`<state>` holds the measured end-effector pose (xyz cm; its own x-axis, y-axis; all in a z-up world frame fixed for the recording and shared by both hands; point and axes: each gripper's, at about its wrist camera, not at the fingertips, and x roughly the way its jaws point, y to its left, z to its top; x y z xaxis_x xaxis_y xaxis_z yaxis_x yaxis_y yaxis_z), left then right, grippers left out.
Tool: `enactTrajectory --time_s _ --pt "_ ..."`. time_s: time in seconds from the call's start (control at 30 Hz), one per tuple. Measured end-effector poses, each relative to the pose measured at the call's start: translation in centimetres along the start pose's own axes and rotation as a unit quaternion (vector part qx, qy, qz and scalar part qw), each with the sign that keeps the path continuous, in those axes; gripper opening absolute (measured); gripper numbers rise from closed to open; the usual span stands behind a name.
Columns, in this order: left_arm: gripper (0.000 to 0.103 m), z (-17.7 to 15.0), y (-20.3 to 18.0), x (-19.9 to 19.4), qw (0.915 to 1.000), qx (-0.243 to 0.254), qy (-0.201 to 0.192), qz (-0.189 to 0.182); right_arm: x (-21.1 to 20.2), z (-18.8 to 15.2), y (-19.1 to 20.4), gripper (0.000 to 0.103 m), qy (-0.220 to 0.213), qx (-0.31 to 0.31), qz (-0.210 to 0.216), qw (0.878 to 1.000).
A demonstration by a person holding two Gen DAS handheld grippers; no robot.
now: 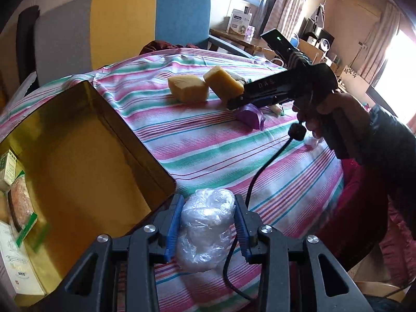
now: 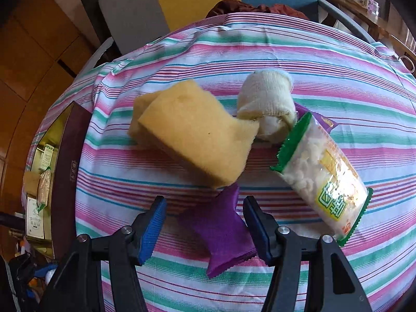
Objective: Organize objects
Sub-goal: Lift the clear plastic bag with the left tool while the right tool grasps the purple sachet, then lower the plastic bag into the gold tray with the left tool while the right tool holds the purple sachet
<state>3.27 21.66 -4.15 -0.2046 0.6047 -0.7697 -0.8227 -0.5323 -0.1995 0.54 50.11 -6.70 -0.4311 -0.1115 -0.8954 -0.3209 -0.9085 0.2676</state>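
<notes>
My left gripper (image 1: 208,208) is shut on a crumpled clear plastic bag (image 1: 205,234), just right of an open golden tin box (image 1: 91,169). Two yellow sponges lie mid-table: one flat (image 1: 188,88), the other (image 1: 223,83) tilted against it, right at the tip of my right gripper (image 1: 231,101). In the right wrist view that gripper (image 2: 205,205) hangs open over a purple packet (image 2: 221,228) lying on the striped cloth between its jaws, a gap showing at the left pad. The tilted sponge (image 2: 197,140) looks blurred just beyond the fingertips.
A white cloth roll (image 2: 265,98) and a green-edged snack packet (image 2: 322,182) lie right of the sponges. The tin (image 2: 67,161) holds several packets (image 1: 22,197). A hand (image 1: 325,114) holds the right gripper; its cable (image 1: 260,171) trails across the table. A grey, yellow and blue chair (image 1: 130,20) stands behind.
</notes>
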Motion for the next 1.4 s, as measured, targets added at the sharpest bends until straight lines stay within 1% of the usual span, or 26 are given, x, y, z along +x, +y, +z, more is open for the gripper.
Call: enactTrajectory --time_s 0.03,0.1,0.23,0.5,0.53,0.57,0.6,0.63,0.8,0.93,1.03,1.27,1.4 --pt "0.039 0.0 0.1 -0.1 1.0000 -0.002 -0.003 -0.001 -0.1 -0.1 0.2 0.069 -0.001 -0.002 0.001 1.000" --pt "0.039 -0.1 0.2 -0.5 0.9999 -0.008 -0.008 -0.003 -0.1 -0.5 0.5 0.071 0.001 -0.008 0.003 1.000" --pt "0.039 -0.4 0.5 -0.8 0.9998 -0.014 -0.011 -0.001 0.3 -1.2 0.9 0.071 0.010 -0.023 -0.023 0.999" --pt "0.039 -0.6 0.6 -0.7 0.9997 -0.022 -0.013 0.001 0.3 -1.5 0.7 0.071 0.011 -0.033 -0.046 0.998" --pt "0.039 -0.6 0.7 -0.7 0.9996 -0.024 -0.013 0.001 0.3 -1.6 0.6 0.070 0.012 -0.032 -0.051 0.998" --pt "0.039 -0.7 0.6 -0.7 0.9996 -0.025 -0.013 0.002 0.4 -1.7 0.5 0.065 0.014 -0.033 -0.059 0.998" --pt "0.039 -0.7 0.6 -0.6 0.9996 -0.026 -0.013 0.002 0.6 -1.8 0.4 0.042 0.017 -0.035 -0.072 0.997" --pt "0.039 -0.8 0.7 -0.6 0.9996 -0.027 -0.013 0.001 0.7 -1.9 0.4 0.037 0.018 -0.040 -0.096 0.994" --pt "0.039 -1.0 0.5 -0.5 0.9996 -0.027 -0.011 0.001 0.6 -2.2 0.5 0.037 0.014 -0.052 -0.106 0.993" --pt "0.039 -1.0 0.3 -0.6 0.9997 -0.023 -0.013 0.002 0.4 -2.3 -0.6 0.039 0.013 -0.031 -0.084 0.996" --pt "0.039 -1.0 0.2 -0.7 0.9997 -0.021 -0.014 0.004 0.3 -2.4 -0.8 0.039 0.007 -0.028 -0.078 0.996" --pt "0.039 -0.9 0.3 -1.4 0.9994 -0.024 -0.024 0.005 0.4 -2.6 0.0 0.038 0.004 -0.048 -0.097 0.994" --pt "0.039 -0.4 0.7 -2.5 0.9988 -0.030 -0.039 0.004 0.3 -2.7 0.3 0.038 0.003 -0.060 -0.106 0.993"
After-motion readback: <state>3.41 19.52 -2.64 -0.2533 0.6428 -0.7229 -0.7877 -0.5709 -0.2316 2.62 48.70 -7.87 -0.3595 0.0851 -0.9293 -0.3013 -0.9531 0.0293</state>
